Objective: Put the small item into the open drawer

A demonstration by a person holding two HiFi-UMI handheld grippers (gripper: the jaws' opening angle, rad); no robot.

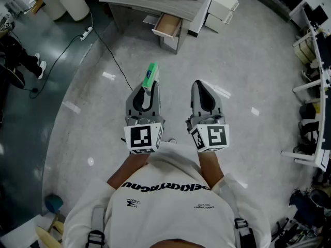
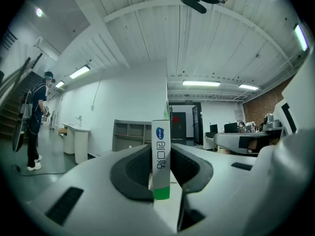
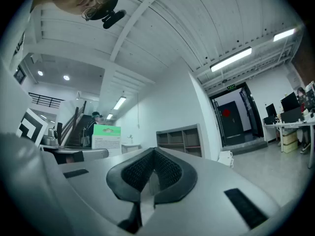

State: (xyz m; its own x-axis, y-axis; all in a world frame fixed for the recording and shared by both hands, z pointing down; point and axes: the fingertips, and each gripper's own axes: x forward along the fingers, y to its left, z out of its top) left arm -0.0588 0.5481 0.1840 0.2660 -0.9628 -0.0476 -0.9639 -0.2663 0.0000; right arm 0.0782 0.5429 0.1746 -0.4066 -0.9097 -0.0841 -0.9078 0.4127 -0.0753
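A small white and green box (image 1: 150, 76) sticks out of my left gripper (image 1: 147, 93), whose jaws are shut on it. In the left gripper view the box (image 2: 160, 159) stands upright between the dark pads, narrow side towards the camera. My right gripper (image 1: 202, 94) is beside it, jaws shut with nothing between them; its pads (image 3: 153, 173) meet at the tips. The same box (image 3: 107, 135) shows at the left of the right gripper view. The open drawer (image 1: 167, 26) hangs pulled out under a grey desk (image 1: 150, 0), well ahead of both grippers across the floor.
A person stands by a staircase at the left (image 2: 35, 119). A white cabinet (image 1: 223, 7) sits right of the desk, a power strip with a black cable (image 1: 86, 33) lies on the floor to the left, and white desks with chairs (image 1: 314, 81) line the right edge.
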